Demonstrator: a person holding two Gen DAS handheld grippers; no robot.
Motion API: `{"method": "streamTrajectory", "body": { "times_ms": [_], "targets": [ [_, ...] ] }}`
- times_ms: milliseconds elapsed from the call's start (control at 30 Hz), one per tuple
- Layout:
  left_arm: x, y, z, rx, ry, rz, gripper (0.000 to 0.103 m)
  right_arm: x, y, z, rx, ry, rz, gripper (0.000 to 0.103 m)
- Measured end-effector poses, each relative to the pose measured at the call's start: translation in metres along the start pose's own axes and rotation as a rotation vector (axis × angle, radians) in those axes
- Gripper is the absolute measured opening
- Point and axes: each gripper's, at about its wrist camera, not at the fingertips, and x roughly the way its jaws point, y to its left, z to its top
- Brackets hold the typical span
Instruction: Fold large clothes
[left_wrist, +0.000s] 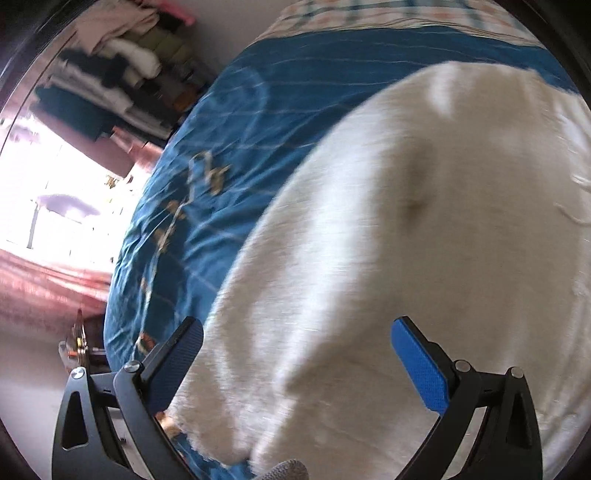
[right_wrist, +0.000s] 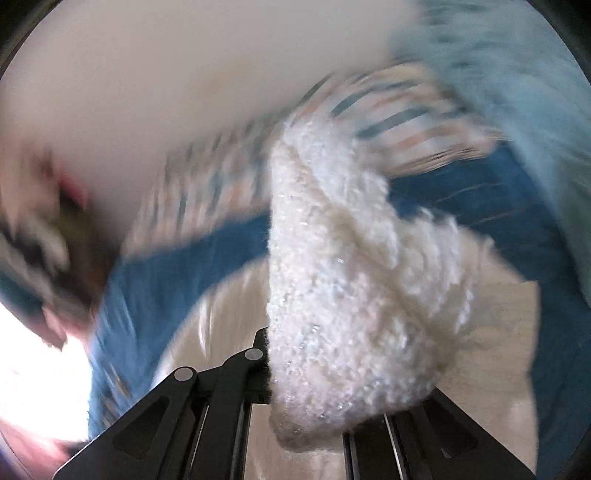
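While right tool (right_wrist: 295, 369) clamps fleece garment (right_wrist: 343, 288) (bunched, running away), left tool (left_wrist: 295, 354) gapes wide.

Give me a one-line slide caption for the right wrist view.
Right gripper shut on a bunched fold of the fluffy white garment, above the blue bedspread.

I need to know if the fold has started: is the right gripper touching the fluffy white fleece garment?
Touching. In the right wrist view the right gripper is shut on a bunched fold of the fluffy white fleece garment, which covers its fingertips.
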Motion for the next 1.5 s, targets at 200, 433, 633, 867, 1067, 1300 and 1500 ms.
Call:
{"method": "streamTrajectory", "body": {
  "times_ms": [200,433,633,867,1067,1300,1500],
  "targets": [
    [0.014,0.055,-0.009,-0.09,0.048,-0.024,0.103,0.107,0.067,-0.051,-0.101,0.279,0.126,0.028],
    [0.024,0.146,-0.071,-0.314,0.248,-0.212,0.103,0.043,0.041,-0.044,0.024,0.2,0.335,0.058],
    [0.089,0.178,-0.153,-0.658,0.516,-0.465,0.103,-0.005,-0.029,-0.068,0.068,0.249,0.214,0.058],
    [0.136,0.165,-0.118,-0.691,0.414,-0.537,0.013,0.001,-0.066,-0.133,0.106,0.333,0.082,0.058],
    [0.131,0.22,-0.051,-0.591,0.181,-0.356,0.014,0.009,-0.056,-0.161,0.041,0.294,-0.114,0.058],
    [0.179,0.265,-0.007,-0.775,0.268,-0.539,0.02,0.031,-0.044,-0.183,0.058,0.397,-0.14,0.059],
    [0.134,0.296,-0.032,-0.954,0.169,-0.569,0.07,0.031,-0.042,-0.186,0.099,0.419,-0.126,0.06]
  ]
}}
